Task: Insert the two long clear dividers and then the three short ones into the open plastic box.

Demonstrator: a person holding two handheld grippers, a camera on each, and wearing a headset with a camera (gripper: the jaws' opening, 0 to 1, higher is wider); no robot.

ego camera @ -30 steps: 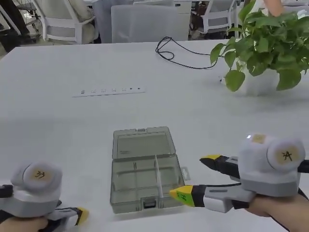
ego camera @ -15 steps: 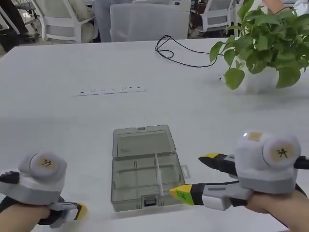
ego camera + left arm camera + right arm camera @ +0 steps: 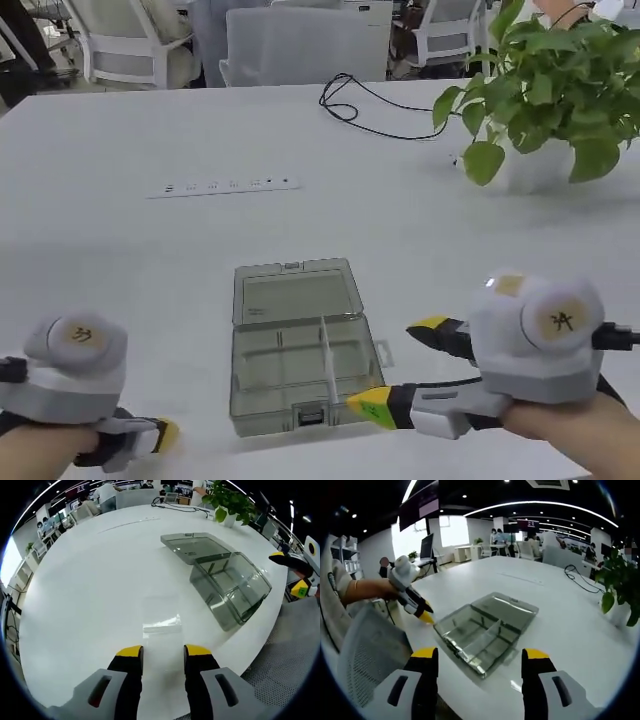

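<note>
**One divider up in the box, the rest waiting on the worktop**

The open plastic box (image 3: 262, 410) sits on the white worktop (image 3: 120, 290) between the two tools, its lid (image 3: 295, 295) folded flat away from the person. One clear divider (image 3: 327, 358) stands upright inside, running from the front wall toward the hinge and a little right of centre. The right gripper view shows the same divider (image 3: 482, 636) as a thin upright wall splitting the tray. Fainter lines cross the box floor, but I cannot tell whether they are a second seated piece or moulded ribs.

The right hand-held gripper (image 3: 402, 365) hovers just beside the box's right front corner. Its jaws are spread wide and there is nothing between them. The left hand-held gripper (image 3: 162, 652) is low at the near left, well apart from the box. Its jaws are parted by a narrow gap and are also empty. They point straight at a small pile of loose clear pieces (image 3: 161, 617) lying flat on the worktop just ahead of the tips. The pieces are too transparent to count or sort by length.

By this reading the job is early: one long divider is in, while the second long one and all three short ones are probably not yet fitted. The likely next step is a pickup from that pile with the left tool.
</note>
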